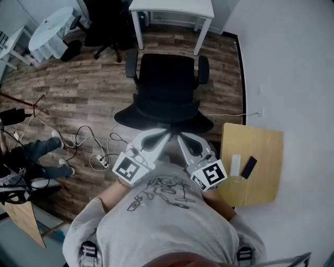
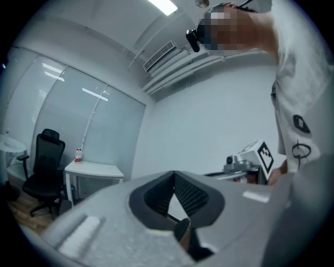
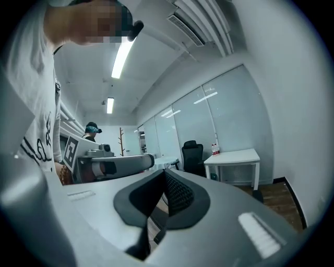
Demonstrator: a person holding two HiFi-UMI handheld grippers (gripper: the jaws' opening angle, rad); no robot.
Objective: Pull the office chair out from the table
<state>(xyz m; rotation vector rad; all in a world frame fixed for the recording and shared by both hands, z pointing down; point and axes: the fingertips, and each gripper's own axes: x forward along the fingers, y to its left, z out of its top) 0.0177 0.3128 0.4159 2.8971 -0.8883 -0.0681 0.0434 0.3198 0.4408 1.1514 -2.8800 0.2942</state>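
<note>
Chair (image 1: 166,86) stood mid-frame, already clear of the tabletop (image 1: 172,6) at top. Left tool (image 1: 163,134) and right tool (image 1: 182,140) — both pressed together, empty — hovered just below it; any further pull probably needed an even, two-sided grip.

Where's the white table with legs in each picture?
Head view: white table at the top edge, beyond the office chair.
Left gripper view: low on the left.
Right gripper view: middle right, by the wall.
Shared landmark: the second black chair just left of the table in all three.
</note>
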